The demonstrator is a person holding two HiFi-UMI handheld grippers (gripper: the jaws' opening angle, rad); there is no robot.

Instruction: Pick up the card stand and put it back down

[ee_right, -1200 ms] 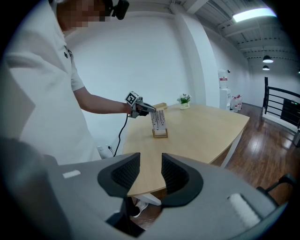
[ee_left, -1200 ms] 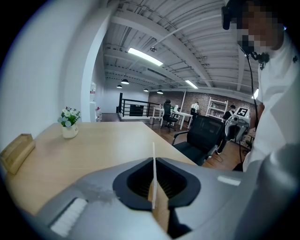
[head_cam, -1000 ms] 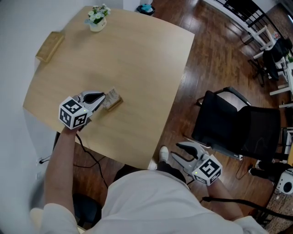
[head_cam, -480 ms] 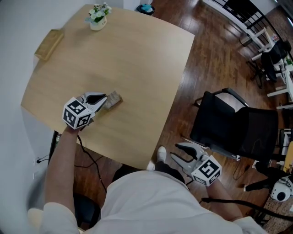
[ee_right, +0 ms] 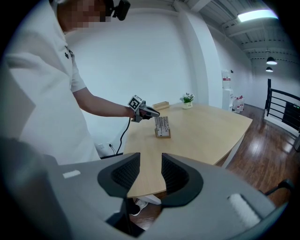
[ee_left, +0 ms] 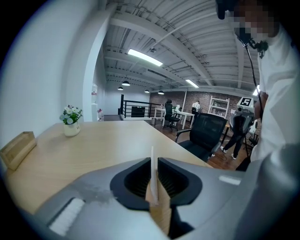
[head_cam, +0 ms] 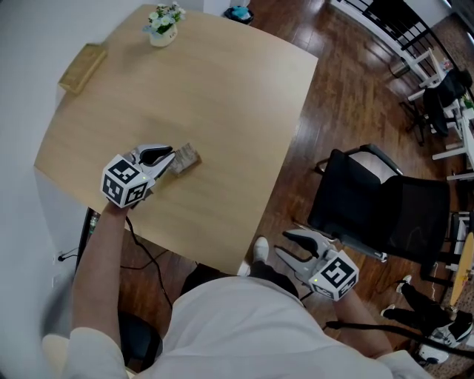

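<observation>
On the pale wooden table (head_cam: pixel 222 96), beside a black office chair (head_cam: pixel 385 207), I hold my left gripper (head_cam: pixel 169 159) near the front edge. Its jaws have just been opening and now stand slightly apart on either side of the card stand (head_cam: pixel 185 158). The stand sits upright on the tabletop, its thin white card rising between the pads with a sliver of gap on each side. My right gripper (head_cam: pixel 286 246) hangs off the table near the chair, jaws spread around nothing, well apart from the small flower pot (head_cam: pixel 163 22) at the far corner.
</observation>
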